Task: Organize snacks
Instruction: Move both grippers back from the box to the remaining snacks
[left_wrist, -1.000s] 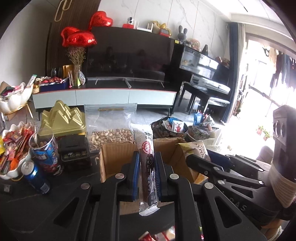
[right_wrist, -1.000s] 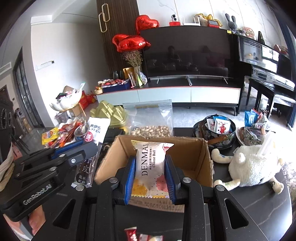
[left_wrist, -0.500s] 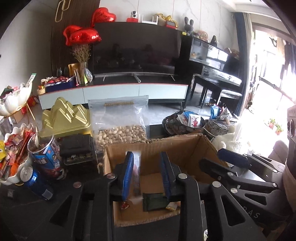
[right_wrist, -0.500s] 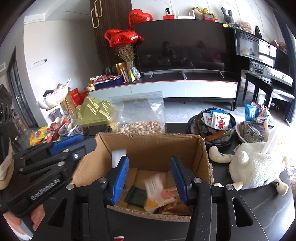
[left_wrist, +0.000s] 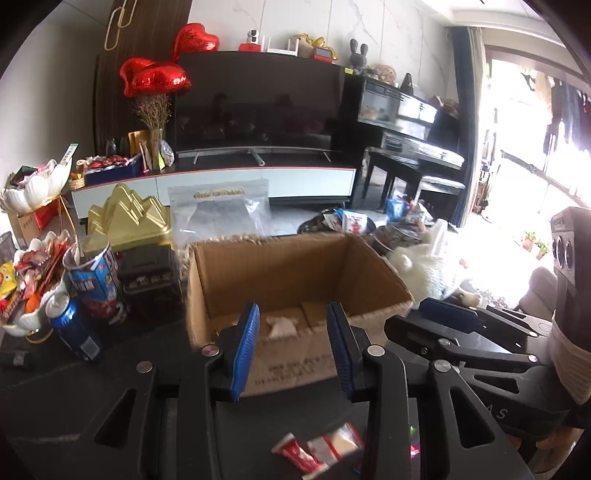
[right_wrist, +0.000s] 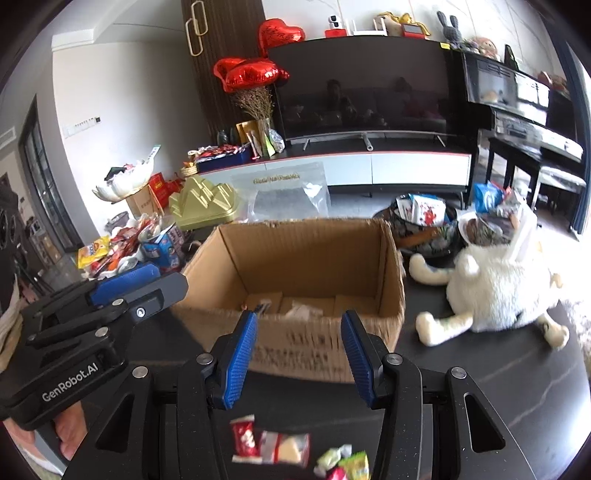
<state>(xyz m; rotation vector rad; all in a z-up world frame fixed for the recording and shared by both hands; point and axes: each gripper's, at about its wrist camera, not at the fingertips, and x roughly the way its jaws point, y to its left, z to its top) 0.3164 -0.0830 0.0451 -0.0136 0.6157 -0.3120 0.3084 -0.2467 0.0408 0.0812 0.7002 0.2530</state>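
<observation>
- One box (right_wrist: 295, 258), open-topped, some packets inside.
- Left gripper (left_wrist: 291, 343): jaws opening, nothing between.
- Right gripper (right_wrist: 299, 354): jaws apart, empty.
- One plush (right_wrist: 495, 288) beside the box.

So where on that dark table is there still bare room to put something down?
Bare tabletop lies in front of the plush toy, right of the cardboard box. Left of the box, cans, tins and a candy bowl crowd it.

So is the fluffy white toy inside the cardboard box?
No, the white toy lies on the dark table to the right of the box, outside its walls.
</observation>
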